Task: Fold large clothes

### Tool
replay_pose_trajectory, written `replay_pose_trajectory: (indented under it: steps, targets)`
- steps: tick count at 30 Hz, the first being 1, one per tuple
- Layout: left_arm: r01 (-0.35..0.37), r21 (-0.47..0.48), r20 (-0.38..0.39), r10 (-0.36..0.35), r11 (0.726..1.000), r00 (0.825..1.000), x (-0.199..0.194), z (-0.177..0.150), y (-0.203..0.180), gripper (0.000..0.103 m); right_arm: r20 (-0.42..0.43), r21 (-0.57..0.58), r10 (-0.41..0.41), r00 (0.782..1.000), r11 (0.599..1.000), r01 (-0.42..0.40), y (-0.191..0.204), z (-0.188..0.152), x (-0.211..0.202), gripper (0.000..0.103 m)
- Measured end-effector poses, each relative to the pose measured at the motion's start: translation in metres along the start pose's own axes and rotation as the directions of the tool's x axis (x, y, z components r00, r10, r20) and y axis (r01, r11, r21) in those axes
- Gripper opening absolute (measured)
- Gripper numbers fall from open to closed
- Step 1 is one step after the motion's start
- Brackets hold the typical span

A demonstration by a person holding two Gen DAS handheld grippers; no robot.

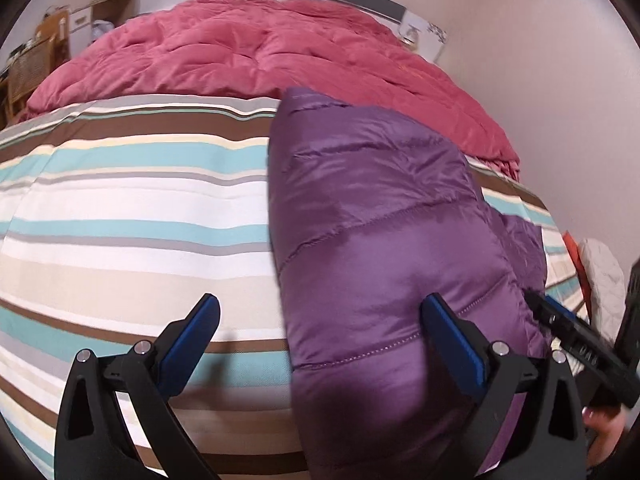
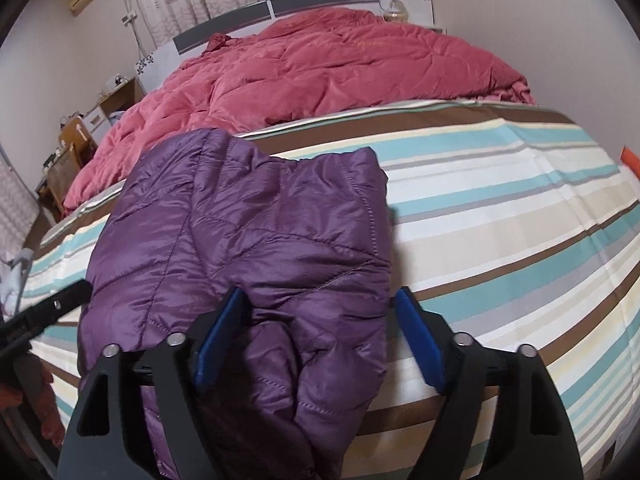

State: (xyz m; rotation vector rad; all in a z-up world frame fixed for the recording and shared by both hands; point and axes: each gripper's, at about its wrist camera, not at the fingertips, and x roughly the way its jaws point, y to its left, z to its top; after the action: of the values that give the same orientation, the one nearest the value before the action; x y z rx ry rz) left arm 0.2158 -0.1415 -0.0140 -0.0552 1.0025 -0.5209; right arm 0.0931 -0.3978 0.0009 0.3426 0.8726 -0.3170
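A purple quilted jacket (image 2: pixel 240 248), folded into a compact bundle, is being supported by the striped bedsheet (image 2: pixel 500 216) at the near part of the bed, with a red comforter (image 2: pixel 320 72) lying bunched behind it toward the headboard. The left gripper (image 1: pixel 320 344) is being held with its jaws spread wide, one blue pad (image 1: pixel 192 340) over the sheet and the other over the jacket's edge, nothing being pinched. The right gripper (image 2: pixel 320 336) is likewise being held spread, the jacket's near end lying loose between its pads without being pressed.
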Motion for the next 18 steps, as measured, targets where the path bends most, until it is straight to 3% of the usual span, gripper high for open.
replay_pose_trajectory:
  steps: [4, 7, 11, 14, 18]
  targets:
    - [0.019, 0.027, -0.012, -0.019, 0.999, 1.000, 0.002, 0.000, -0.005, 0.101, -0.035, -0.013, 0.005, 0.999, 1.000, -0.006, -0.004, 0.004, 0.007, 0.085]
    - [0.053, 0.032, -0.038, -0.051, 0.998, 0.998, 0.003, -0.001, -0.006, 0.101, -0.066, 0.007, 0.043, 0.997, 0.999, -0.043, -0.011, 0.006, 0.015, 0.085]
    - [0.043, 0.087, -0.049, -0.039, 0.995, 0.998, 0.005, -0.004, -0.007, 0.101, -0.111, 0.040, 0.128, 0.986, 0.991, -0.124, -0.022, 0.005, 0.026, 0.085]
    - [0.062, 0.094, -0.063, -0.057, 0.994, 0.996, 0.007, -0.006, -0.007, 0.101, -0.151, 0.117, 0.214, 0.965, 0.973, -0.197, -0.034, 0.003, 0.040, 0.085]
    - [0.142, 0.065, -0.105, -0.135, 0.988, 0.985, 0.013, -0.009, -0.005, 0.101, -0.176, 0.239, 0.323, 0.930, 0.930, -0.278, -0.045, -0.005, 0.057, 0.085]
